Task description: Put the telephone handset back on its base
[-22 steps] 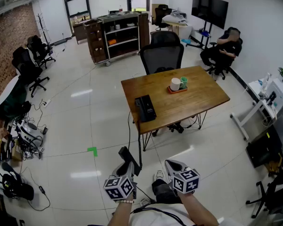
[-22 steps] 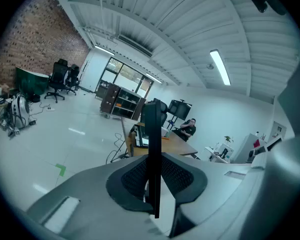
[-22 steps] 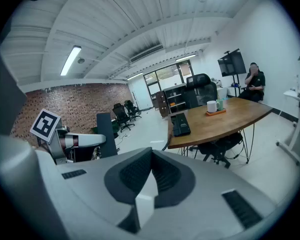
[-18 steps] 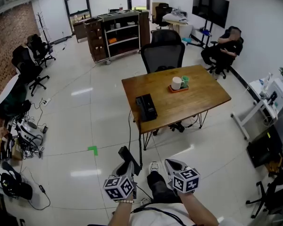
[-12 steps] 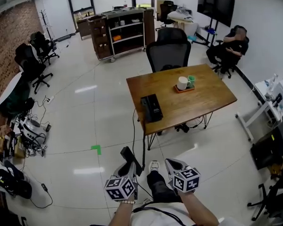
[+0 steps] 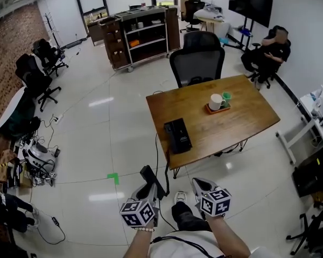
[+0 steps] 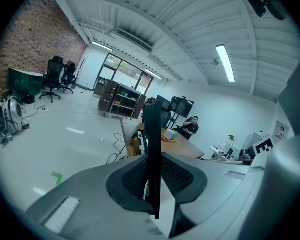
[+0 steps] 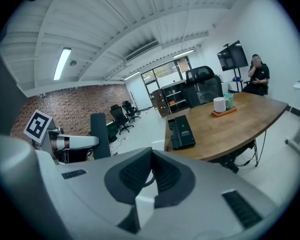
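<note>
Gripping the black telephone handset (image 7: pixel 152 154) edge-on, a thin flat slab, the left gripper (image 6: pixel 149 184) clamps it between textured dark pads (image 7: pixel 132 176) above the glossy floor (image 6: pixel 97 144); the right gripper (image 8: pixel 150 176) is clenched on nothing; the rectangular black base (image 6: pixel 177 135) lies on the wooden table (image 6: pixel 242 117), well apart, its pale print unreadable.

Bright, even light from ceiling strip lamps (image 7: pixel 225 63); pale glare patches on the glossy floor (image 6: pixel 99 102). Both gripper views bend strongly, corners black, nearest surfaces soft.
</note>
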{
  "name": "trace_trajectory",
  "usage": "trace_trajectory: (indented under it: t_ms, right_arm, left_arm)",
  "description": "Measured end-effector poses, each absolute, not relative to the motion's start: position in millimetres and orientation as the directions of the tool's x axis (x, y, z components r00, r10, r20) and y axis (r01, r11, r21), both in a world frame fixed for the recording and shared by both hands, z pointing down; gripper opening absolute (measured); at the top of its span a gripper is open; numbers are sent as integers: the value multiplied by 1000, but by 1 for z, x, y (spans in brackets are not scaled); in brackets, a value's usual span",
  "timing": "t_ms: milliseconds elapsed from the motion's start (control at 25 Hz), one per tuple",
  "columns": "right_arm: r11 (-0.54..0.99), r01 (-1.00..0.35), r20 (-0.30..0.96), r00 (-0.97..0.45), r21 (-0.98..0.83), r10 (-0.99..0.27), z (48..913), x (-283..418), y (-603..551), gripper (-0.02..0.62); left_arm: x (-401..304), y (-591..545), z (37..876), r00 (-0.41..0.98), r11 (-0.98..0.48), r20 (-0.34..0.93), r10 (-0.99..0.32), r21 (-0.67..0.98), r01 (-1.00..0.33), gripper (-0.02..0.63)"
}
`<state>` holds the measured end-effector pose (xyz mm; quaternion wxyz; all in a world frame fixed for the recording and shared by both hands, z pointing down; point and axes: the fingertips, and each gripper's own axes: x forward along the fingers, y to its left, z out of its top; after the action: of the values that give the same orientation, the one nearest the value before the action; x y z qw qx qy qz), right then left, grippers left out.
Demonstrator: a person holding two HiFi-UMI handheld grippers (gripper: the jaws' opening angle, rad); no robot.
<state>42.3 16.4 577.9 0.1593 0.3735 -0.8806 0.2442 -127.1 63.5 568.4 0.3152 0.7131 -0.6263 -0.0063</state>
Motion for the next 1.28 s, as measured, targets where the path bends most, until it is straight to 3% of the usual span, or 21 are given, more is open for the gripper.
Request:
trace_trajectory:
  t_ms: [1000, 1280]
  right_arm:
    - [554, -742, 509, -666, -377, -545, 605, 27, -170, 3]
    - [534, -759, 525, -647, -372, -553, 613, 33, -182, 3]
  left_arm:
    - [-141, -129, 618, 390, -48, 429, -815, 620, -783, 74]
    - [-125, -155, 634, 569, -142, 342, -748, 755, -640, 74]
